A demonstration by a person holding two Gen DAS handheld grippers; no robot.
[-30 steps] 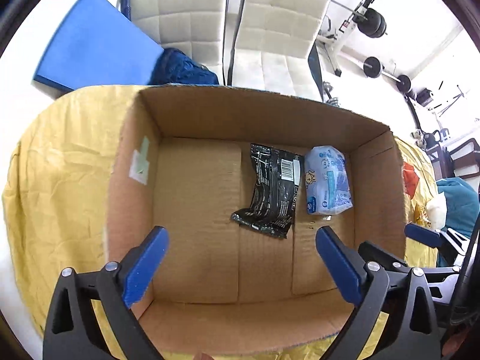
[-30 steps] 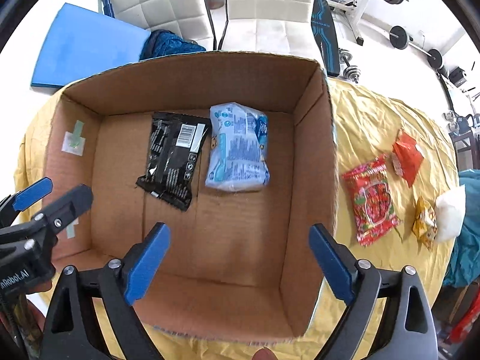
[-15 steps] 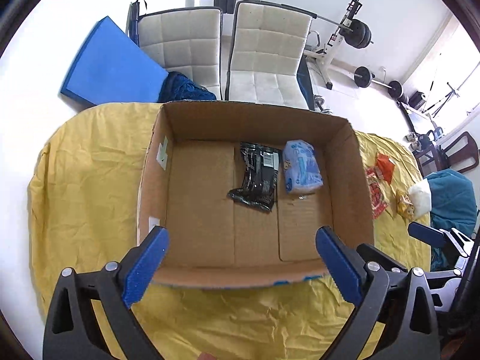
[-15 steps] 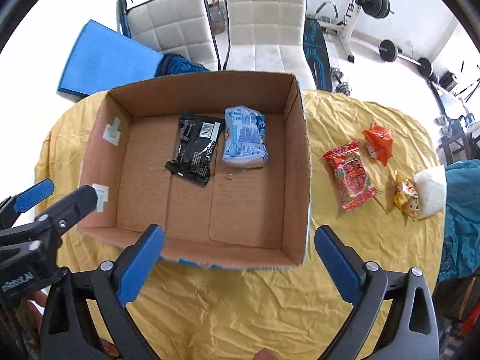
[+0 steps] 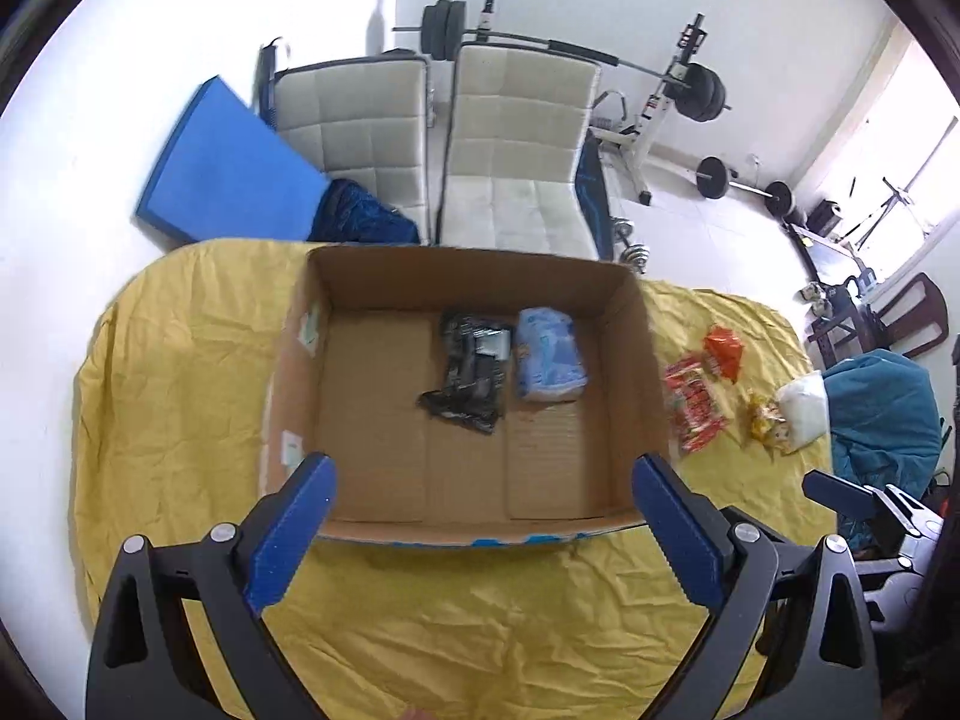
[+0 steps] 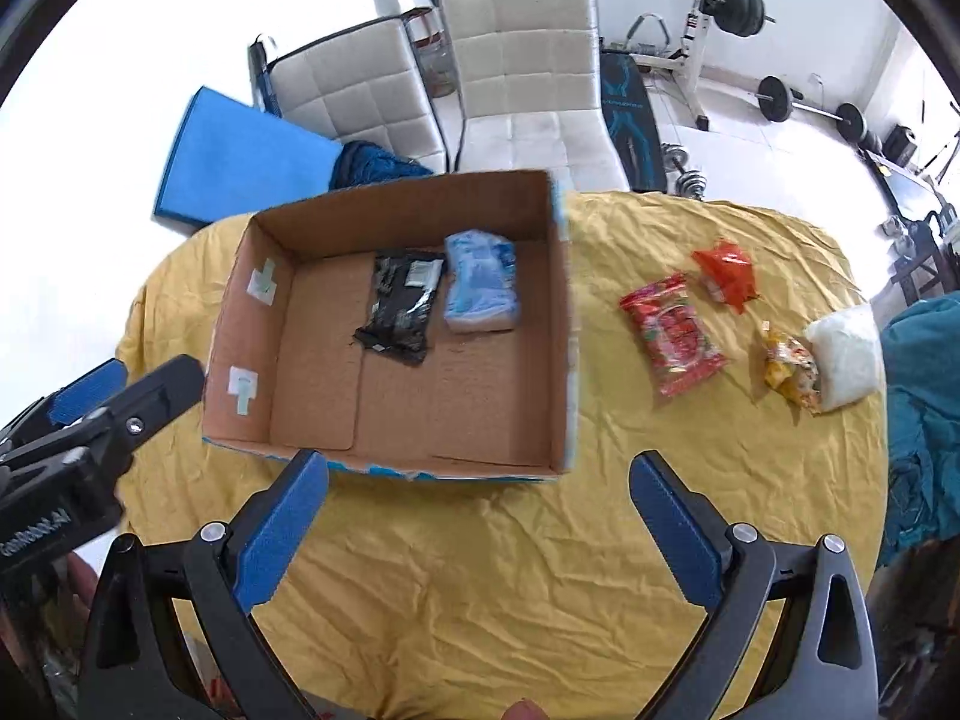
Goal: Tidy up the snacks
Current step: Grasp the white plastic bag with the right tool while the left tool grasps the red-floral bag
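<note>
Both tools are held open and empty. The red snack packet (image 6: 671, 342) is seen on the bench ahead and right of the right tool (image 6: 480, 531), its long axis pointing away; the left tool (image 5: 483, 531) is farther.

A box (image 6: 390, 438) is set on the left half of the surface (image 6: 510, 570), open side up. Two packets are laid inside it, toward its far wall: a flat packet (image 6: 401, 306) and, touching it on the right, a padded packet (image 6: 480, 282). To the right of the box, four items are spread across the surface: a long packet (image 6: 672, 333) nearest the box, a small pouch (image 6: 726, 273) behind it toward the far edge, then a crumpled wrapper (image 6: 789, 375) touching a bag (image 6: 849, 354) by the right edge. Two chairs (image 6: 528, 60) are placed beyond the far edge, with a mat (image 6: 240, 165) on the floor to their left. Both tools, left (image 5: 480, 531) and right (image 6: 477, 531), are held over the near edge, jaws spread wide.
</note>
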